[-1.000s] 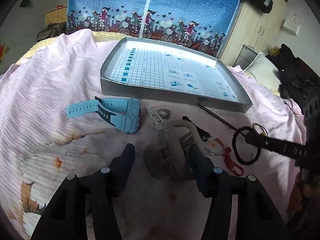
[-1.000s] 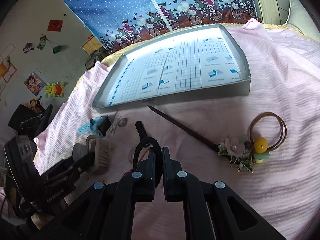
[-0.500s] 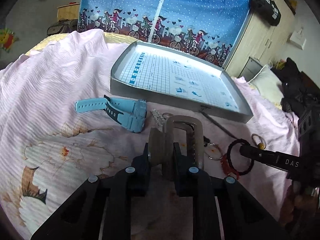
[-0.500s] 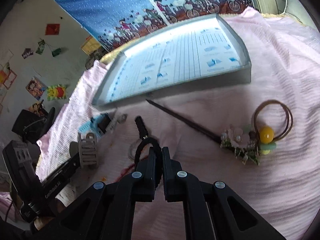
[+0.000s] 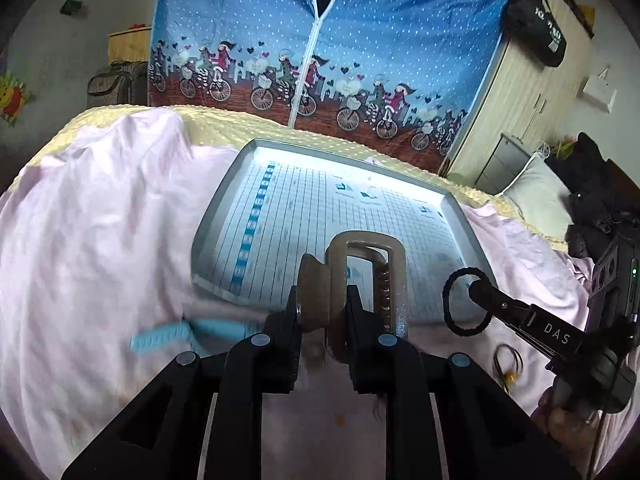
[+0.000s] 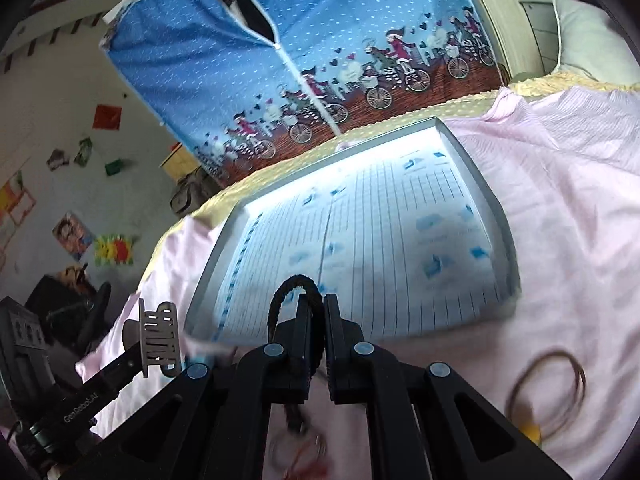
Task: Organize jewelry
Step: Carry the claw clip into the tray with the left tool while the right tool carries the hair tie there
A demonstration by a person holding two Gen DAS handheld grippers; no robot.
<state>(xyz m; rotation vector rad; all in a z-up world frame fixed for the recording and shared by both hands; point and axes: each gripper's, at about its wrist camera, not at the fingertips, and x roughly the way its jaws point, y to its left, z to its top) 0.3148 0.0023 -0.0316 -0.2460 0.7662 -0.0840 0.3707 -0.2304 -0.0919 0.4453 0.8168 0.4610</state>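
Left wrist view
Left gripper [image 5: 322,312]: closed on a beige plastic claw hair clip [image 5: 362,280], held upright at lower centre, judged carried for deposit.
Grey shallow tray with gridded paper lining [image 5: 224,216]: centre frame, on the pink bedspread [image 5: 100,240]; no jewelry is seen in it.
Light blue watch strap [image 5: 168,334]: lower left, blurred, on the bedspread.
Black braided hair tie [image 5: 460,300]: right of centre, pinched by the right gripper over the tray's near corner.

Right wrist view
Right gripper [image 6: 316,312]: clamped on the hair tie [image 6: 288,292], loop raised at centre before the tray [image 6: 492,204].
Brown elastic loops with a yellow bead [image 6: 548,380]: lower right, uncollected.
Clip [image 6: 160,340]: lower left, beside the tray edge.
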